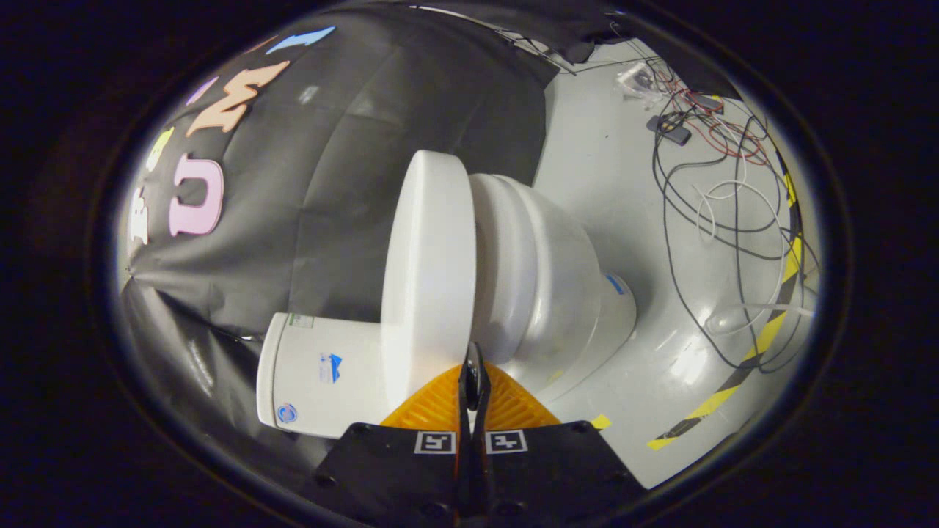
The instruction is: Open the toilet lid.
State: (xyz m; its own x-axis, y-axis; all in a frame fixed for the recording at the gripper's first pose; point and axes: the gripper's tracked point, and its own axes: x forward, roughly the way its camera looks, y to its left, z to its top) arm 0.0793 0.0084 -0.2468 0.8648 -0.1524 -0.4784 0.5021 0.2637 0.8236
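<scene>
Nosing the gripper point(473, 378) at the near edge of the glossy white plastic toilet lid point(429, 271), fingers pressed together with barely a slit between, pinching nothing. Camera rolled sideways. Lid just ahead of the fingertips, standing apart from the white seat and bowl point(543, 279) beyond on one side, white cistern point(319, 374) close on the other. Judged partly raised, not yet resting back against the cistern. To finish well: keep closed tips flat on the lid's underside near its free edge, push steadily toward the cistern, follow the hinge arc, not a straight line. Ease off near the end to avoid a slam. Smooth plastic, so slip likely if contact drifts onto the rim. Loose black, white and red cables point(726, 183) on the grey floor point(601, 169) well beyond, no concern.
</scene>
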